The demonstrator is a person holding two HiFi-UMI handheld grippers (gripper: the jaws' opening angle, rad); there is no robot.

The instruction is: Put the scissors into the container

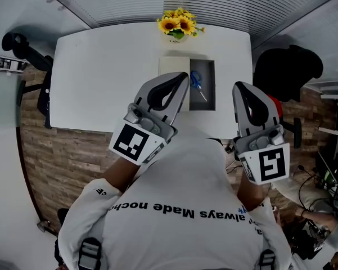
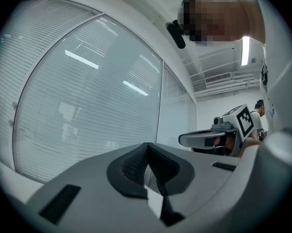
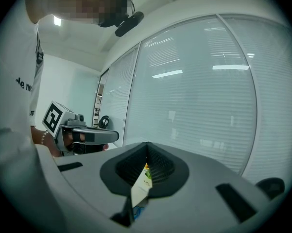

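Head view shows the scissors [image 1: 198,86] lying lengthwise inside the dark container [image 1: 210,75] toward the desk's [image 1: 101,72] far edge, just beyond the left gripper [image 1: 184,76], farther from the right gripper [image 1: 238,87]; both grippers' fingers are closed on nothing.

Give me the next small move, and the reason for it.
Probably none on the scissors: they seem to lie already inside the dark container. The left gripper and the right gripper are both shut, empty and raised above the table's near edge, so I would simply lower them to rest.
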